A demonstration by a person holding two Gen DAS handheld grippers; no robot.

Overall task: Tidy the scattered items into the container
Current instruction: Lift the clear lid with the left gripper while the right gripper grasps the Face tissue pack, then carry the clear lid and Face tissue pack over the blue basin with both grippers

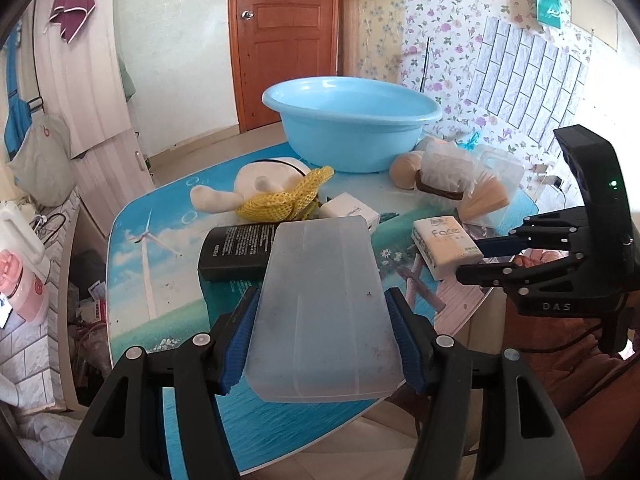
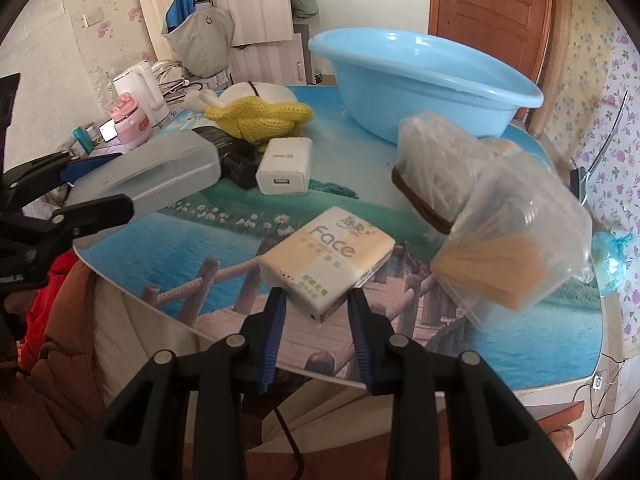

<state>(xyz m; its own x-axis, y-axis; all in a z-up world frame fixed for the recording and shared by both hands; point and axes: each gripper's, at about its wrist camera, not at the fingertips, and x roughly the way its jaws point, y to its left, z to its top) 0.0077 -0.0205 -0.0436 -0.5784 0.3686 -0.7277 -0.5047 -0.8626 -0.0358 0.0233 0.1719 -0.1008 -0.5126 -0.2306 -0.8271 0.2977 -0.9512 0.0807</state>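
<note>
My left gripper (image 1: 322, 300) is shut on a translucent plastic box (image 1: 324, 304), held above the near table edge; the same box (image 2: 160, 168) appears at the left of the right wrist view. A "Face" tissue pack (image 2: 326, 256) lies on the table, and my right gripper (image 2: 316, 294) is shut on its near corner. From the left wrist view, that tissue pack (image 1: 444, 252) sits right of the box, with the right gripper (image 1: 486, 258) at its end. The light blue basin (image 1: 348, 146) (image 2: 400, 112) stands at the far side, with nothing visible inside.
On the picture-printed table (image 1: 160, 280) lie a black box (image 1: 236, 252), a white charger (image 2: 286, 168), a yellow net (image 2: 260, 118) over a white plush item (image 1: 260, 180), a bag of cotton swabs (image 2: 436, 160) and a clear toothpick box (image 2: 512, 248). A kettle (image 2: 140, 88) stands on a side counter.
</note>
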